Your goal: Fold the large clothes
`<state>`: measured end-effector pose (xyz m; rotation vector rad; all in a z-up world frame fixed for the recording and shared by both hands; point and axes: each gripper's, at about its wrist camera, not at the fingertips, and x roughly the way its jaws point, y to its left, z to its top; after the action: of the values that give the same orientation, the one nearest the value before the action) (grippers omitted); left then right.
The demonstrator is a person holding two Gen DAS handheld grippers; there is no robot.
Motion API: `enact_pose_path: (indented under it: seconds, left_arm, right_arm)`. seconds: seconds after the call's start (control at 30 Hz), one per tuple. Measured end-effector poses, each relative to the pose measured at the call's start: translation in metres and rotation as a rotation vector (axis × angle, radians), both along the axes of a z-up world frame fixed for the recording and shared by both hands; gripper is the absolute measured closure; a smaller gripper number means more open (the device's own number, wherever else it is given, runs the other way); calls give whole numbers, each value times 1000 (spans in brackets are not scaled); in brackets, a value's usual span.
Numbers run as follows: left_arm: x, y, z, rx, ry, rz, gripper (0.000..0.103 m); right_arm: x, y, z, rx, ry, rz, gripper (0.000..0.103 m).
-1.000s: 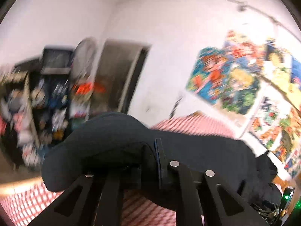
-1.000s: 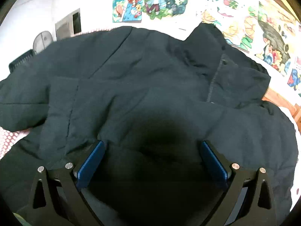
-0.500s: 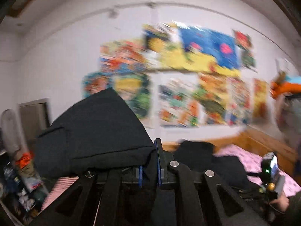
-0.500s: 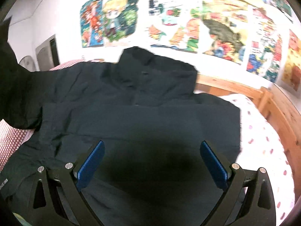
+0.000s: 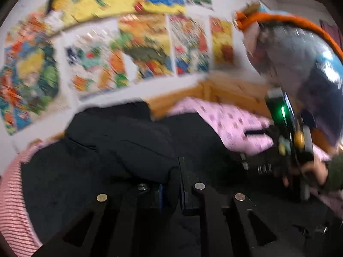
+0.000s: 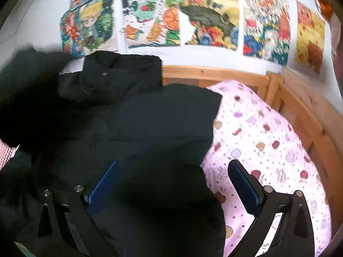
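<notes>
Black padded jacket lies spread on the bed, collar end toward the poster wall, hem end toward the person; long axis runs roughly away from the right wrist camera.

Left gripper: jaws clenched on a fold of the jacket, most likely the sleeve, fabric bunched between the blue pads. In the right wrist view that lifted part reads as a blurred dark mass at far left, above the jacket body. Left view is motion-blurred, so the exact grab point can't be told.

Right gripper: jaws spread wide, nothing between them. It hovers over the jacket's right edge: one finger over fabric, the other over the pink patterned sheet. Contact with the cloth can't be told.

Key relation: the held part is on the jacket's left side and the body lies to the right of it, so the fold likely goes across the long axis, left to right. Left hand is doing the carrying; right hand is nearer the far edge and is placed to pin or receive.

Around:
- wooden bed frame along the wall and right side
- posters above
- red striped cloth at left, under the jacket edge
- person's right hand with the other gripper body at right in the left wrist view

Nothing sits on the jacket. Risk, as a judgement: bulky padding may spring back if it isn't pressed down.
</notes>
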<state>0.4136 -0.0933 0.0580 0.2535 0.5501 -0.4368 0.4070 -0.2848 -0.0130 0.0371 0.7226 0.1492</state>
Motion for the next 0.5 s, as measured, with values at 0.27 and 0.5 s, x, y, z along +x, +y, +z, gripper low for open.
enact_pose_path:
  seconds: [0.27,0.5]
  left_arm:
    - [3,-12,-63,-9,205,-158,48]
    - [-30,18,-34,-110,97,-175,18]
  right_arm:
    - [18,-19,-42,110,123,-3,4]
    - [14,-20,-53,189,145,27,4]
